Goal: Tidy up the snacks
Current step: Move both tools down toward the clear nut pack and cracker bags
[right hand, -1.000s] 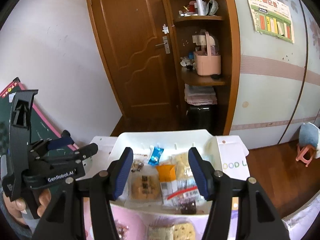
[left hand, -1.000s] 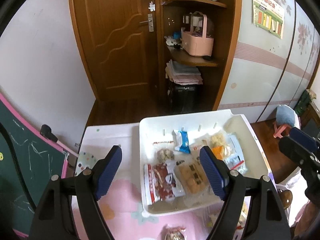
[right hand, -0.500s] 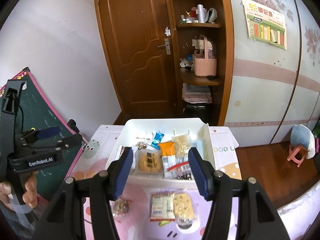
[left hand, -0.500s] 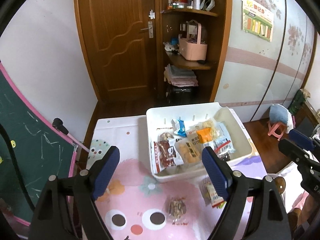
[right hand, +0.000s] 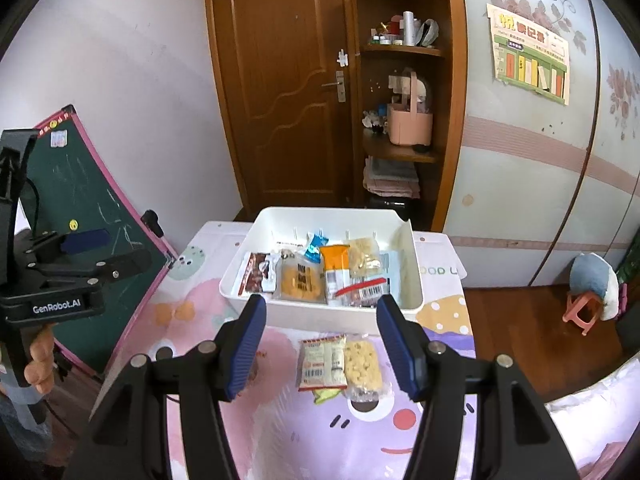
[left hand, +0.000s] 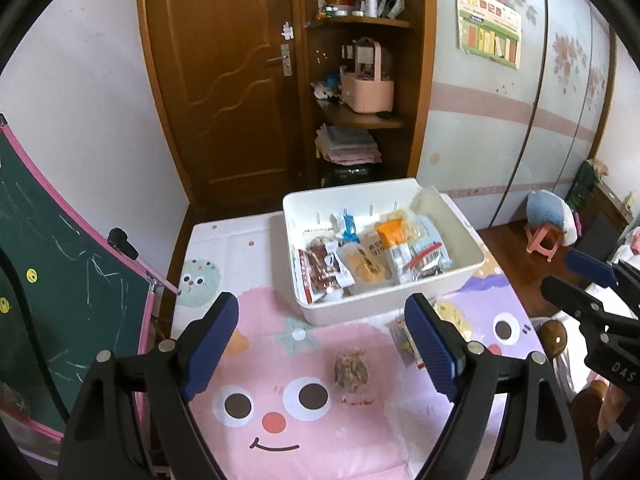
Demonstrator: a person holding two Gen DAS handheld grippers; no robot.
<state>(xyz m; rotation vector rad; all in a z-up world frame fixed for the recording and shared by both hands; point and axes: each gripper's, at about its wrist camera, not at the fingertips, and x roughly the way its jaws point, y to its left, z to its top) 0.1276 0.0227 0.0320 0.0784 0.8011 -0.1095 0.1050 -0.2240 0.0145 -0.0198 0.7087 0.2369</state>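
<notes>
A white bin [left hand: 400, 302] [right hand: 256, 304] stands on the pink cartoon mat and holds several snack packets. A brown snack packet [left hand: 351, 370] lies on the mat in front of the bin, between my left gripper's fingers in view. My left gripper [left hand: 322, 346] is open and empty above the mat. Two cracker packets [right hand: 340, 360] lie side by side on the mat before the bin, partly hidden in the left wrist view [left hand: 452, 316]. My right gripper [right hand: 322, 346] is open and empty above them.
A green chalkboard [left hand: 60, 264] [right hand: 80, 216] leans at the mat's left edge. A wooden door and a corner shelf [left hand: 360, 120] stand behind the table. A small pink stool [right hand: 580, 312] stands on the floor to the right.
Both grippers have pulled back and up from the bin. The bin now looks smaller and farther, and the loose packets on the mat have come into view.
</notes>
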